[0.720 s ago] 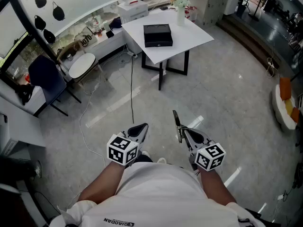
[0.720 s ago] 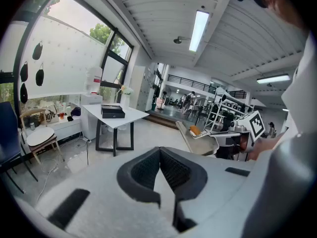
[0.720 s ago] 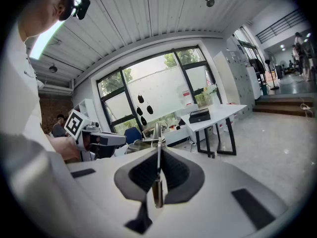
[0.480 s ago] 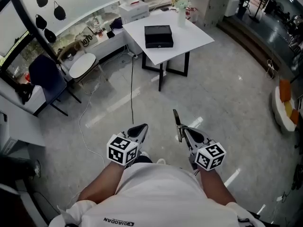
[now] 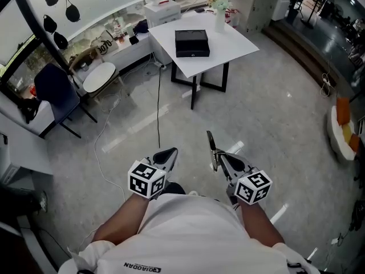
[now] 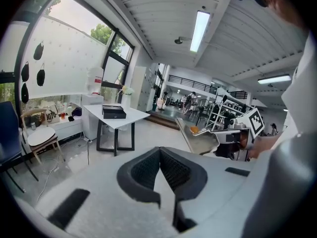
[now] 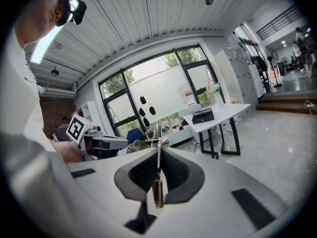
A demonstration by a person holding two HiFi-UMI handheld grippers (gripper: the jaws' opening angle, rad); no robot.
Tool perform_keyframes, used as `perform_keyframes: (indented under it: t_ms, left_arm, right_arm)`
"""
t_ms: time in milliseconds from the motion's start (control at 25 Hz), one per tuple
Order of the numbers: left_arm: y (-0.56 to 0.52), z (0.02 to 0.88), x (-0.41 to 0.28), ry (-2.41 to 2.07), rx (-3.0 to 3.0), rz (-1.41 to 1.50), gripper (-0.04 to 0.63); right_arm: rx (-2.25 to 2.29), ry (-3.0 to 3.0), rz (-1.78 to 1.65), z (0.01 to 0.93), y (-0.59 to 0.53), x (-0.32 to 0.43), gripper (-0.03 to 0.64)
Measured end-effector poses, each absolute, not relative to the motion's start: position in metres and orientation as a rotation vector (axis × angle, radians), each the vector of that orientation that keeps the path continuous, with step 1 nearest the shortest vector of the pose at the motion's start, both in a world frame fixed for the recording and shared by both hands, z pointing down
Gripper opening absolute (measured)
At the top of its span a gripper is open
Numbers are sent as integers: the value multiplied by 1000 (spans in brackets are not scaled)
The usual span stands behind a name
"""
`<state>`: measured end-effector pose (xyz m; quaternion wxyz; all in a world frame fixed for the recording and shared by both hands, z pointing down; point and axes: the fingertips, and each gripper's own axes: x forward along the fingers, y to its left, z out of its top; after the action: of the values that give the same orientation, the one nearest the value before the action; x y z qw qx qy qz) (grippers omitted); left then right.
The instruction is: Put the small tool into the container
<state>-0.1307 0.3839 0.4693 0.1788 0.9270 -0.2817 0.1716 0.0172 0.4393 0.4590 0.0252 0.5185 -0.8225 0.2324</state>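
The small tool (image 5: 211, 148), a thin metal blade, is seen clamped between the closed jaws of the right hand-held gripper (image 5: 220, 160) in the lower middle of the head view. Its long axis runs up the frame from the jaws. The black container (image 5: 191, 43) is found well apart from it, at the upper middle of the frame on the white desk (image 5: 236, 43), with a wide stretch of bare floor (image 5: 268, 113) between. The left hand-held gripper (image 5: 168, 154) is held just beside the right one, its jaws pressed together on nothing, so neither is judged clearly nearer the desk. In the right gripper view the tool is shown edge-on as a narrow strip (image 7: 157, 180), with the container (image 7: 203, 115) ahead at centre right. Only in the left gripper view is its broad flat face (image 6: 198, 139) revealed, at centre right of the frame.
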Motion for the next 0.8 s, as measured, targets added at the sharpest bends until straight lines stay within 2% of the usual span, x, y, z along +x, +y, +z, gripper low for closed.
perform_keyframes:
  t_ms: [480, 800]
  left_arm:
    - [368, 488, -125, -771, 2592, 502, 9]
    - [315, 498, -118, -746, 2569, 496, 9]
  right_arm:
    - [1615, -2513, 797, 476, 425, 22, 11]
    - [1623, -2477, 820, 485, 373, 30, 11]
